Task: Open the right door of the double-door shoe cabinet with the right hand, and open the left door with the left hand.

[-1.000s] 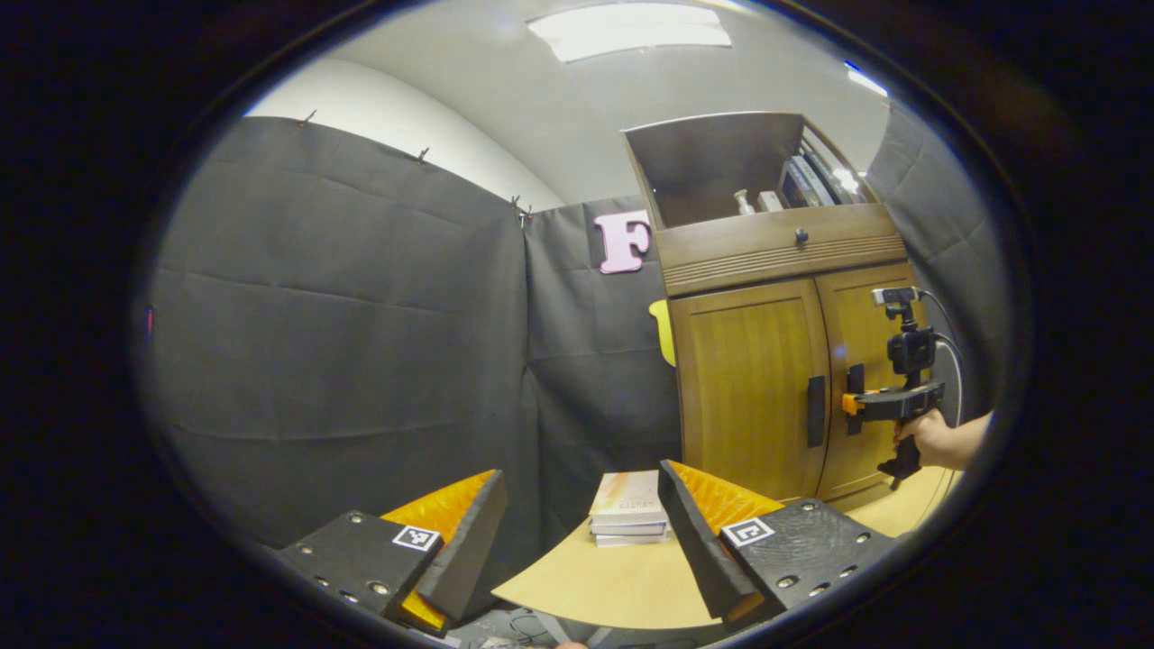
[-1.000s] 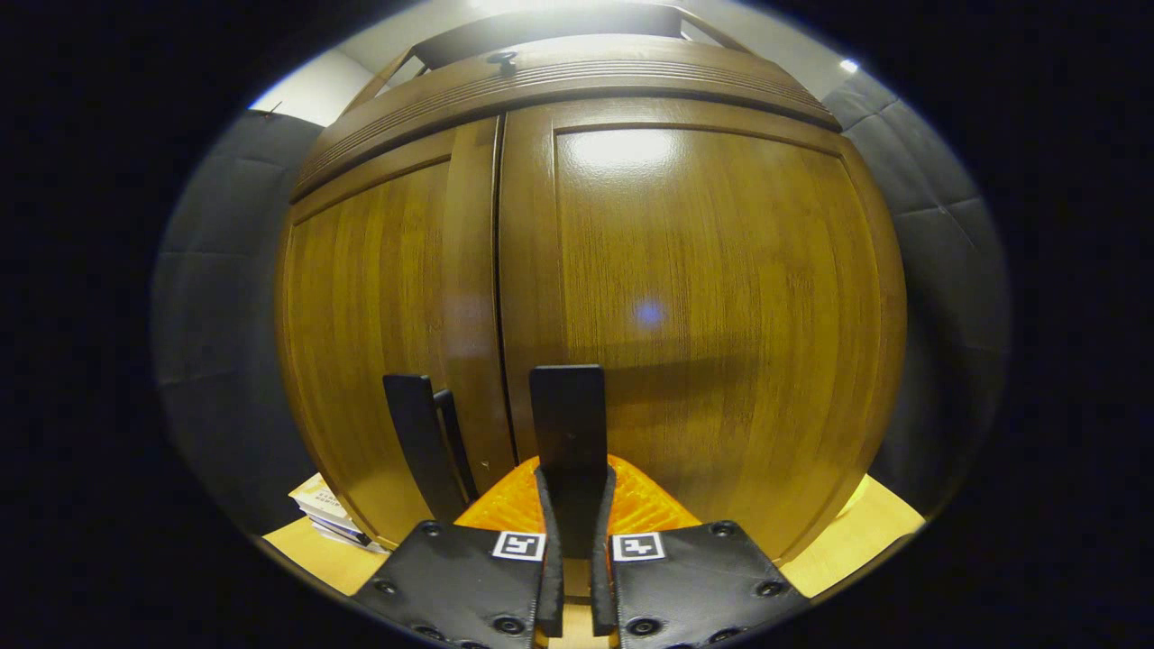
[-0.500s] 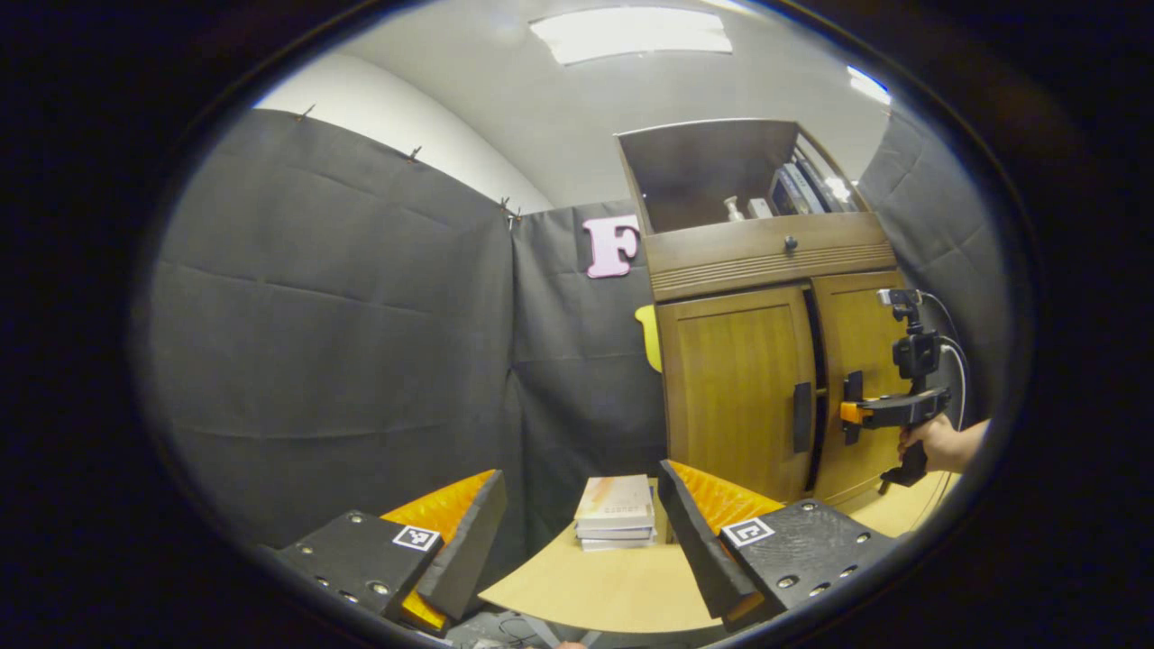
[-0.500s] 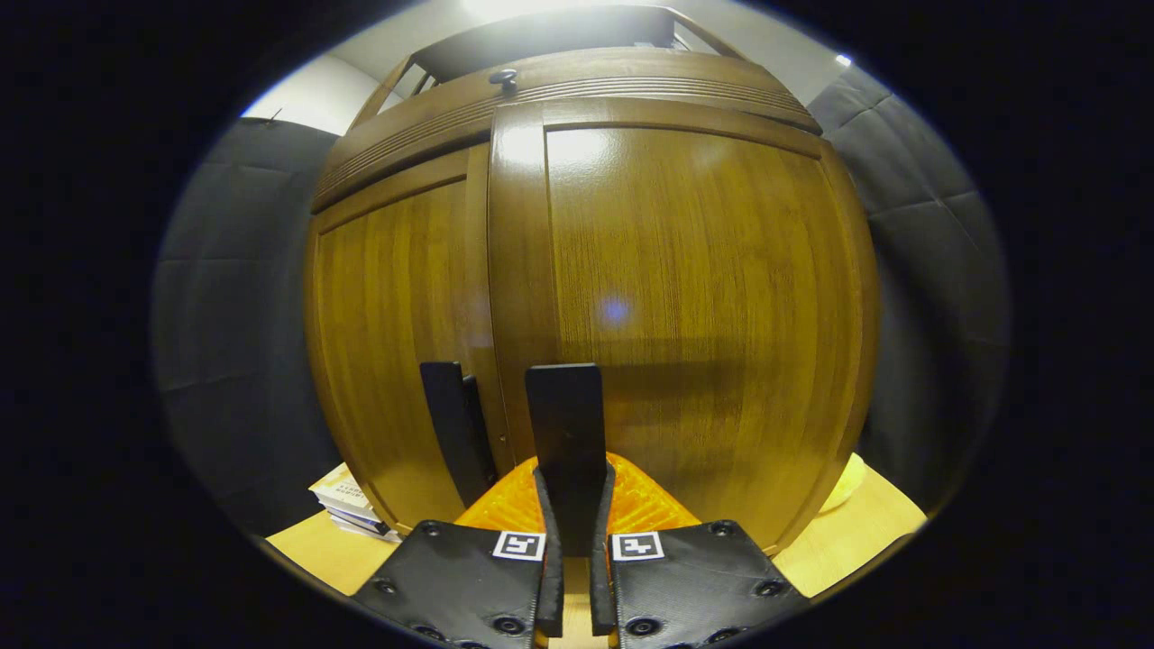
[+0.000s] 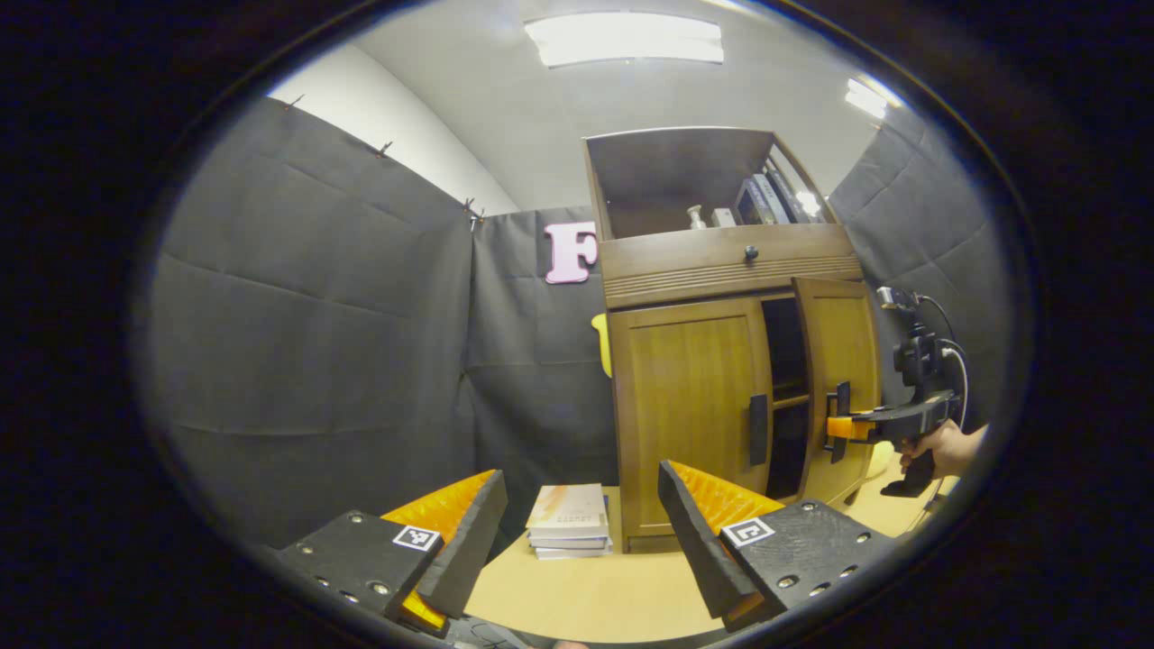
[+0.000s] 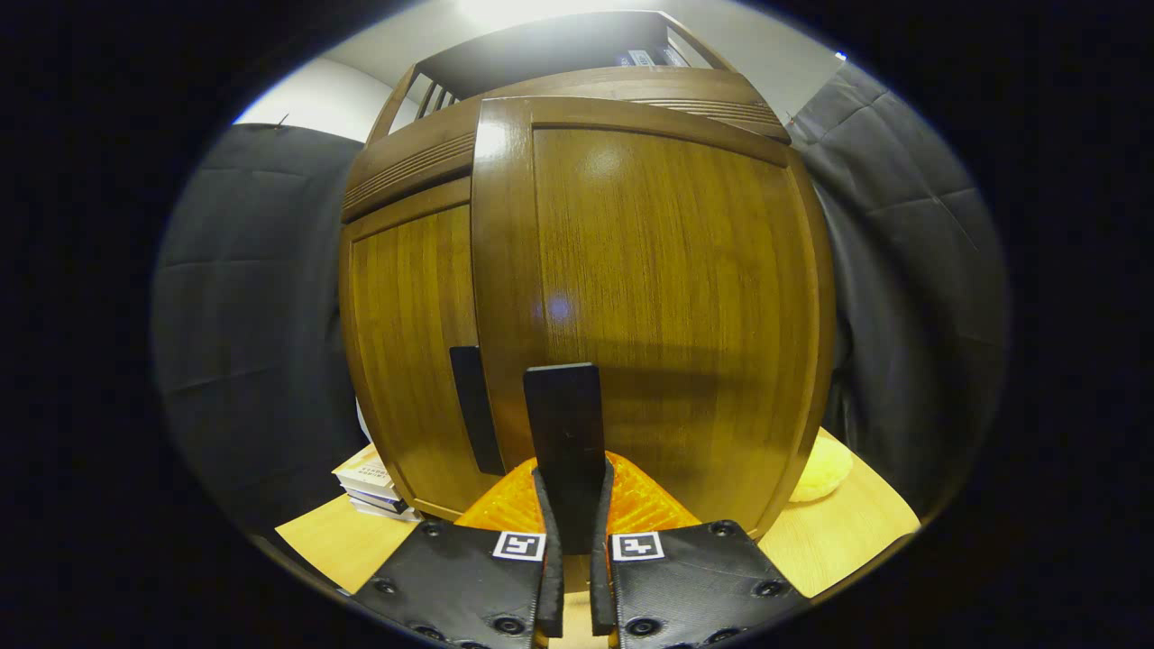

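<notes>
At the cabinet's front, our right gripper (image 6: 572, 505), clamped on the right door's handle (image 6: 564, 424), has swung the right door (image 5: 838, 361) ajar; the left door (image 5: 690, 397) stays closed, our left gripper (image 5: 581, 532) open, well back.

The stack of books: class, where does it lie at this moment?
In the left gripper view the stack of books lies on the light wooden table, beside the lower left corner of the brown wooden shoe cabinet, before the black cloth wall.

Books (image 5: 568, 521) left of cabinet (image 5: 694, 397) on table (image 5: 613, 590)
</notes>
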A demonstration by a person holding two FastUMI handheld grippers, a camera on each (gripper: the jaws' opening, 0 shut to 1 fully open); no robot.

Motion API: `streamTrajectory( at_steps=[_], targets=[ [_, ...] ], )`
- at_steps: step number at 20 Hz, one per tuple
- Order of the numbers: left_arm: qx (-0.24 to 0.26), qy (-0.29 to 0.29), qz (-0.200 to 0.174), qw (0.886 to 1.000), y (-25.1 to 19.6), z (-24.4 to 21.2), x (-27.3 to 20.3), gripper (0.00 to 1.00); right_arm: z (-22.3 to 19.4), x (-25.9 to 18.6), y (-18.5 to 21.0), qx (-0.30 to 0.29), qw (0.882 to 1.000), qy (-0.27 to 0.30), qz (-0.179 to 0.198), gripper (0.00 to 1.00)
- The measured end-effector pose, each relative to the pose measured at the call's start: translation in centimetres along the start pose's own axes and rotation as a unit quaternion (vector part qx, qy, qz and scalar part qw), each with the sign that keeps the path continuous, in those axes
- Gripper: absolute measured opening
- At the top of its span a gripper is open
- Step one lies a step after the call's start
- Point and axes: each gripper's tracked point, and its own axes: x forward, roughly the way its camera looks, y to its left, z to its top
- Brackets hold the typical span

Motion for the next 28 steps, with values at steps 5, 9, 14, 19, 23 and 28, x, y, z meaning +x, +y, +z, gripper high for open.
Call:
streamTrajectory(
  at_steps=[5,9,14,19,23,28],
  targets=[
    [-0.007,-0.006,-0.039,0.999,-2.4,0.2,1.2,1.00,-0.2,-3.5,-1.6,-0.001,1.000,-0.003,0.001,0.13],
    [-0.012,-0.009,-0.068,0.998,-5.1,0.3,1.5,1.00,-0.4,-6.2,-3.6,-0.001,1.000,-0.005,-0.010,0.13],
    [-0.023,-0.012,-0.102,0.994,-8.3,0.8,2.1,1.00,-0.3,-8.8,-6.3,0.004,0.999,-0.004,-0.032,0.14],
    [-0.030,-0.015,-0.134,0.990,-11.5,1.0,2.7,0.96,-0.4,-11.5,-9.5,0.005,0.998,-0.002,-0.066,0.11],
    [-0.037,-0.014,-0.155,0.987,-14.0,0.9,2.0,0.95,-0.4,-13.2,-12.2,-0.013,0.995,0.000,-0.097,0.12],
    [-0.043,-0.009,-0.174,0.984,-16.2,0.5,2.2,0.94,-0.5,-15.0,-15.7,0.001,0.992,0.001,-0.127,0.11]
  ],
)
